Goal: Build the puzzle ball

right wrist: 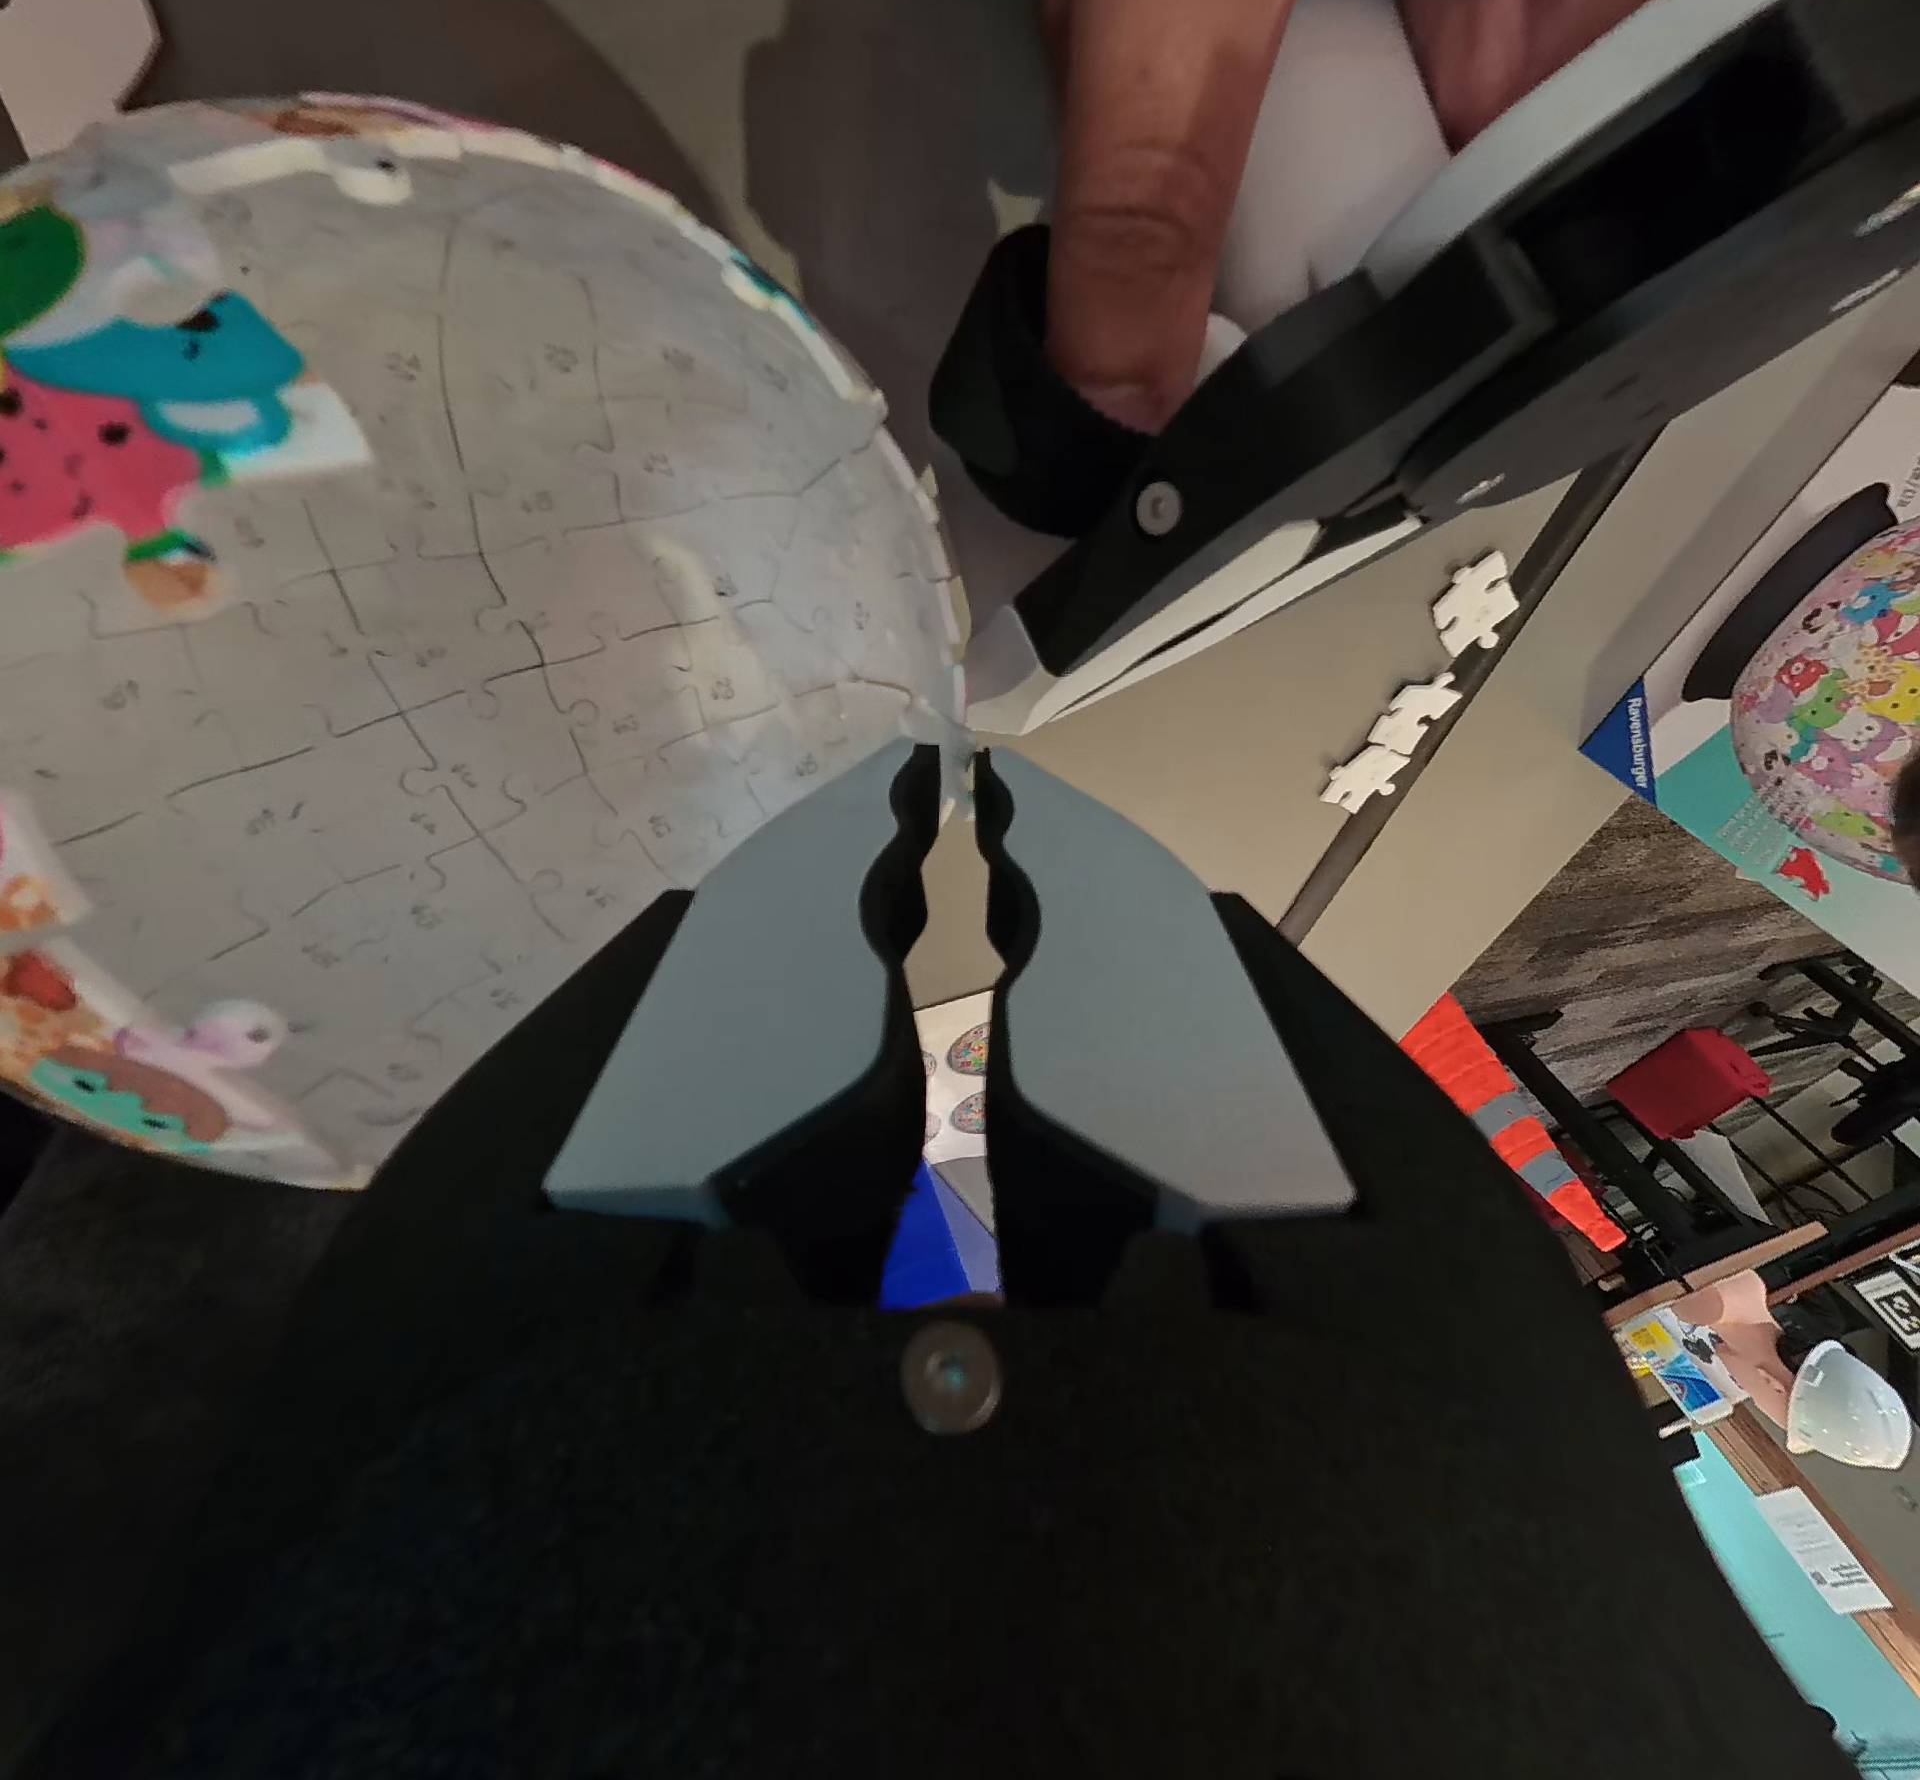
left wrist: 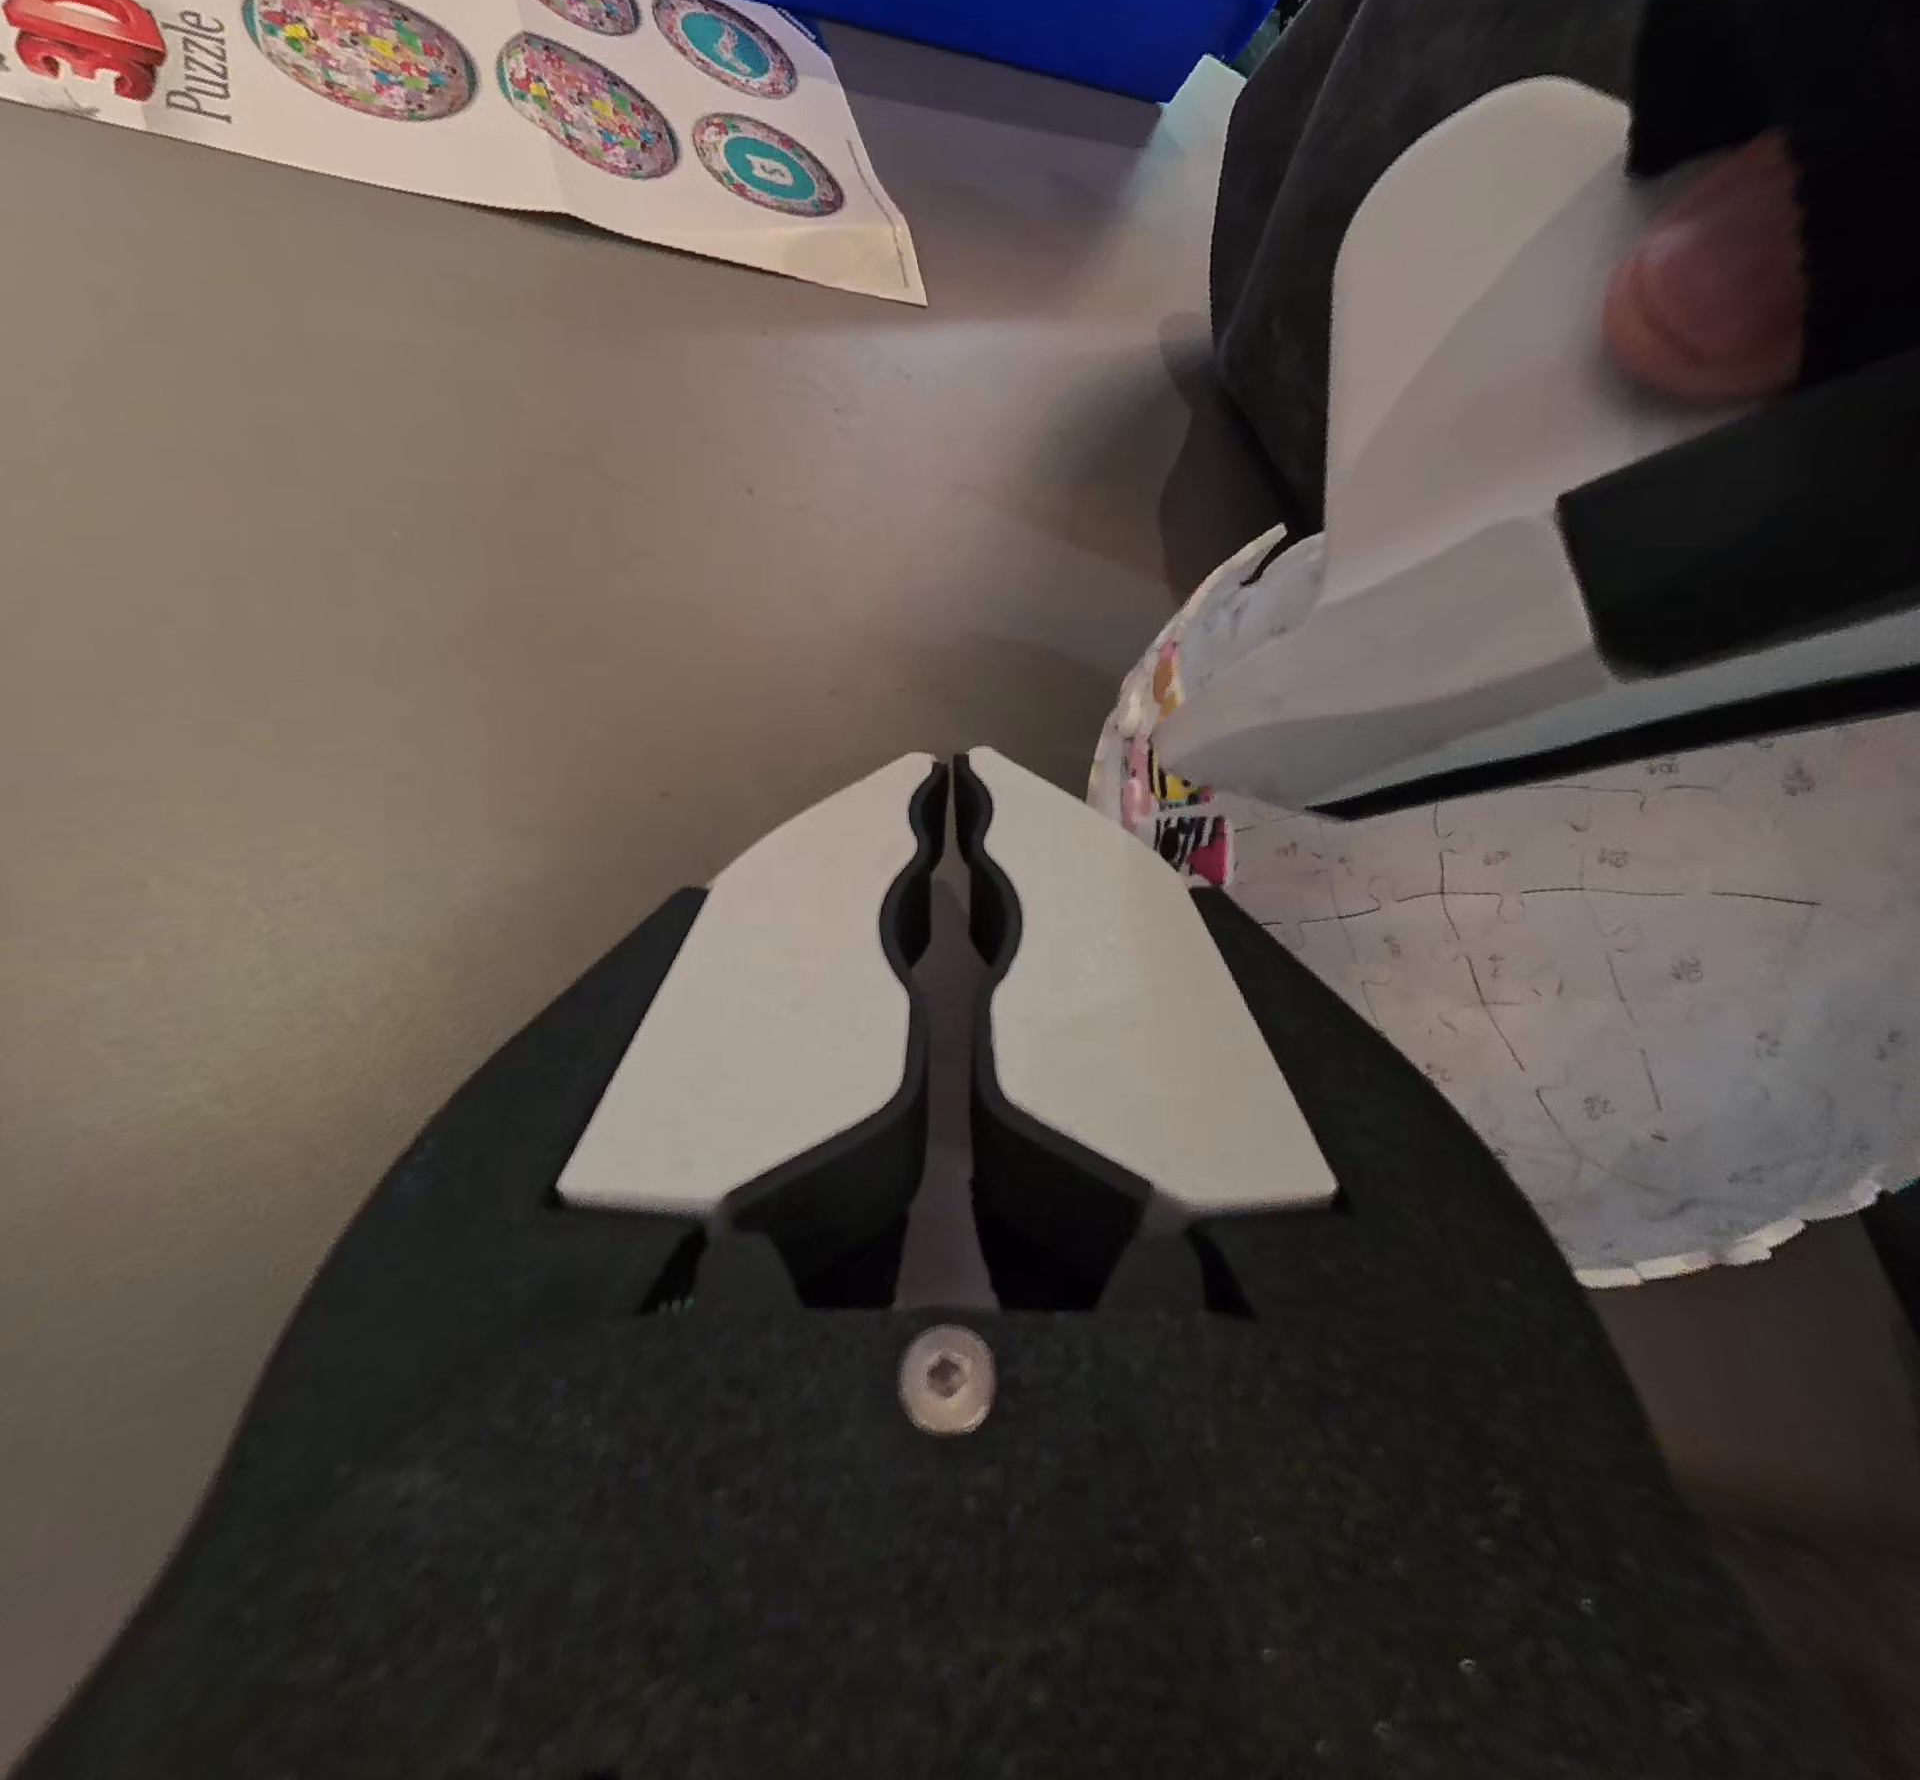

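Looks like a lab/workshop: hard hat point(right wrist: 1844, 1410), hi-vis vest point(right wrist: 1496, 1107), metal rack point(right wrist: 1621, 1107); grey worktable point(left wrist: 416, 587).

**What I can't make out**

Puzzle ball point(right wrist: 436, 608) runs off the frame at 9 o'clock in my right wrist view; rim at 3 o'clock blurred. The piece point(right wrist: 954, 769) between my right gripper point(right wrist: 951, 785) tips is tiny, shape unclear. In my left view, my right gripper covers the ball's top. Box point(right wrist: 1808, 681) cut off at 3 o'clock.
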Available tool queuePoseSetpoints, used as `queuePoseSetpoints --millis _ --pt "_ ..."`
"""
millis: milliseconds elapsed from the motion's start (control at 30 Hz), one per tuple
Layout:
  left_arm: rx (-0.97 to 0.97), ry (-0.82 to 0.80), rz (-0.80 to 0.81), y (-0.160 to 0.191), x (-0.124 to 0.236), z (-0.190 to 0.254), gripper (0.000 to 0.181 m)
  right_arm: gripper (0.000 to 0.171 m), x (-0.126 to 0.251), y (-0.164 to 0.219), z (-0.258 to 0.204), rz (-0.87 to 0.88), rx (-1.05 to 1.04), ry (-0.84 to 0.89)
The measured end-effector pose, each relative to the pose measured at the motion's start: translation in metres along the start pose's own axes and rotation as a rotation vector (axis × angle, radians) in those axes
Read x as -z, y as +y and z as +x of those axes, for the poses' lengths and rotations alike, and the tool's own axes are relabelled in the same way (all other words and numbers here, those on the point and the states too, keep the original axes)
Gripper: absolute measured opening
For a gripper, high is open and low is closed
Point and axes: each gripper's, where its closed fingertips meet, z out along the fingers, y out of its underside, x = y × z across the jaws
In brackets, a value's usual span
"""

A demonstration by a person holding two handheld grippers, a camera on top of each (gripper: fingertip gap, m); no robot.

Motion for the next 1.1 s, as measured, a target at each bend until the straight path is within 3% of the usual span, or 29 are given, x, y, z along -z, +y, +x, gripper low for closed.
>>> queuePoseSetpoints --millis 433,733,1000,1100 --pt "-0.001 -0.003 -0.005 0.001 -0.001 0.000 0.000 0.012 -0.002 0.003 0.001 -0.014 -0.007 -0.006" --pt "0.001 -0.006 0.000 0.000 0.000 -0.001 0.000 0.003 0.000 0.001 -0.002 -0.019 0.026 0.002" --pt "-0.002 -0.016 0.026 -0.003 0.003 -0.001 0.000 0.002 0.017 0.003 -0.007 0.070 0.024 -0.067" --pt "-0.025 -0.053 0.099 -0.013 0.018 -0.002 0.001 0.002 0.035 0.002 -0.001 0.191 0.012 -0.076"
